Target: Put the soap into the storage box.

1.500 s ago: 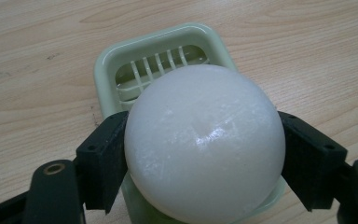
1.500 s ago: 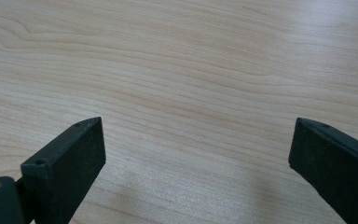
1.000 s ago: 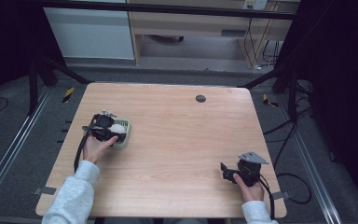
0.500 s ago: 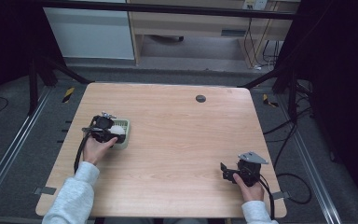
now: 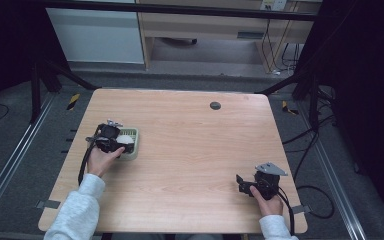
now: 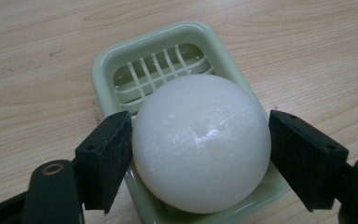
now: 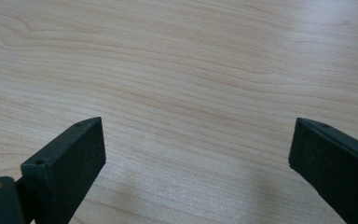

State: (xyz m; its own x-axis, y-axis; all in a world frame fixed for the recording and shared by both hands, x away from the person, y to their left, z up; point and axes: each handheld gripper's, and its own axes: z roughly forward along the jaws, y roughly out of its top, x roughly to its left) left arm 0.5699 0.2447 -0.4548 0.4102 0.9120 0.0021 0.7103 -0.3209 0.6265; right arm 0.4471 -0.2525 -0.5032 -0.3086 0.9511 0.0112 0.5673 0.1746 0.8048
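Note:
A white ball point(image 6: 200, 135) sits in a pale green slatted soap dish point(image 6: 103, 65) on the left part of the wooden table point(image 5: 190, 150). My left gripper point(image 6: 200, 156) has one black pad against each side of the ball, shut on it. From above, the left gripper point(image 5: 121, 143) reaches over the dish point(image 5: 135, 135) from its left, with the ball point(image 5: 125, 139) partly hidden under it. Near the front right corner, my right gripper point(image 5: 239, 183) lies low and points left. Its jaws point(image 7: 196, 158) stand wide open over bare wood.
A small dark round grommet point(image 5: 215, 105) is set in the table near its far edge. Black cables point(image 5: 310, 192) trail off the right side. Metal rails point(image 5: 10, 165) run along the floor beside the table.
The left hand and gripper have shifted slightly at the dish. The right gripper has stayed put.

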